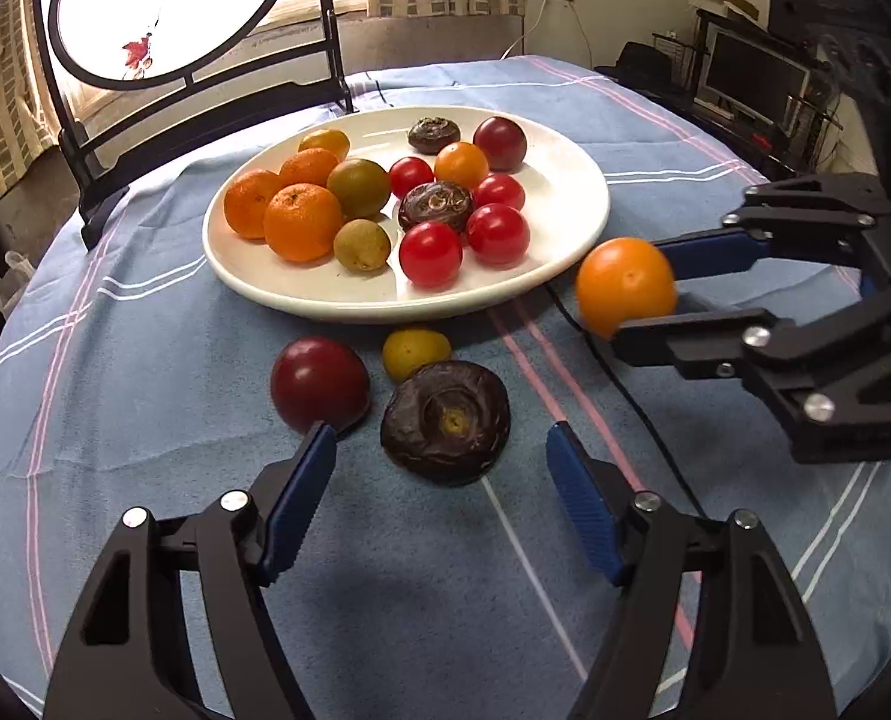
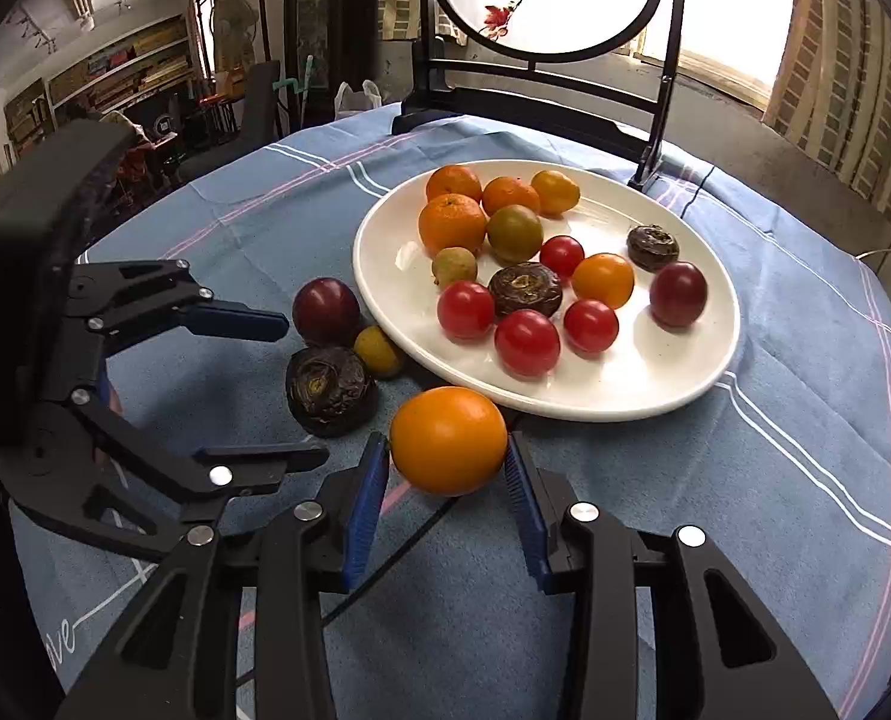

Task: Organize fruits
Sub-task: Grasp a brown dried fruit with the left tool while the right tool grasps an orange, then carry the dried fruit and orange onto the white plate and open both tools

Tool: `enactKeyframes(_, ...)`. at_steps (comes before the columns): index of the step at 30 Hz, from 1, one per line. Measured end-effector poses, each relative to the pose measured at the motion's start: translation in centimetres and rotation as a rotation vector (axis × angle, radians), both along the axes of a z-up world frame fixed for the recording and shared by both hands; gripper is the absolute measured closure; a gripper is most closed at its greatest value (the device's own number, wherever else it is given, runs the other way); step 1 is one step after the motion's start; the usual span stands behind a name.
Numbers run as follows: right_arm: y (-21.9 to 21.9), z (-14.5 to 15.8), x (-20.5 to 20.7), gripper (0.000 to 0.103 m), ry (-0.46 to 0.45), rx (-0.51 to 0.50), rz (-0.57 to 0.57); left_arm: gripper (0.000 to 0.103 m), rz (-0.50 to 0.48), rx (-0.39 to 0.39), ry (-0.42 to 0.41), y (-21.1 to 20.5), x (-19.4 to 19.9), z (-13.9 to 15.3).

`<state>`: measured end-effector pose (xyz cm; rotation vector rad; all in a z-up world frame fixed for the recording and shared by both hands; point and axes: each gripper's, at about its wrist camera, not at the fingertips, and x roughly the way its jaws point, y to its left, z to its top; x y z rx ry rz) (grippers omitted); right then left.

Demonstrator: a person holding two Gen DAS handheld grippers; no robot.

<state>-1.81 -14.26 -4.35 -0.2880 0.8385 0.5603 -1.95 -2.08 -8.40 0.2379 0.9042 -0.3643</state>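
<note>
Right gripper point(image 2: 448, 462) fingers clamp a smooth, glossy orange fruit point(image 2: 449, 439) just beside the white plate point(image 2: 655, 396). Left gripper point(image 1: 439, 456) fingers wide, empty, near the plate.

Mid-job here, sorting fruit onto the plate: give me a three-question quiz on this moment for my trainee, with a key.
1. True or false: the right gripper has its pads against the orange tomato.
2. How many fruits lie on the cloth beside the white plate, leaving out the one between the right gripper's pads?
3. Which fruit lies nearest in front of the open left gripper?
A. the dark wrinkled fruit
B. the dark red tomato
C. the small yellow fruit

Key:
1. True; both blue pads touch its sides.
2. Three: the dark red tomato, the small yellow fruit and the dark wrinkled fruit.
3. A.
</note>
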Motion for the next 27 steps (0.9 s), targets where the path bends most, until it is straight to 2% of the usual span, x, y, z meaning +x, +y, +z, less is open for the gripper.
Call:
enactKeyframes(1,-0.2,0.0,-0.2,0.063,-0.005,-0.003,-0.001,0.048,0.023,0.006,0.015,-0.3,0.3,-0.3)
enactKeyframes(3,-0.4,0.0,-0.5,0.063,-0.004,0.001,0.001,0.058,0.067,-0.017,0.039,-0.6,0.9,-0.6)
enactKeyframes(5,-0.6,0.0,-0.9,0.063,-0.008,0.005,-0.002,0.059,0.087,-0.024,0.047,-0.6,0.9,-0.5)
enactKeyframes(9,-1.1,0.3,-1.6,0.063,-0.018,0.022,-0.007,0.059,0.066,-0.021,-0.010,-0.1,-0.6,0.8)
enactKeyframes(14,-1.5,2.2,-1.9,0.063,-0.062,0.055,-0.026,0.059,0.073,0.017,-0.145,0.9,-1.5,4.3)
enactKeyframes(22,-1.7,7.5,-0.8,0.063,-0.209,0.140,-0.088,0.059,0.132,0.011,-0.303,0.8,2.0,10.2)
enactKeyframes(27,-2.0,8.3,1.4,0.063,-0.209,0.161,-0.126,0.059,0.151,-0.002,-0.326,0.0,4.7,11.4)
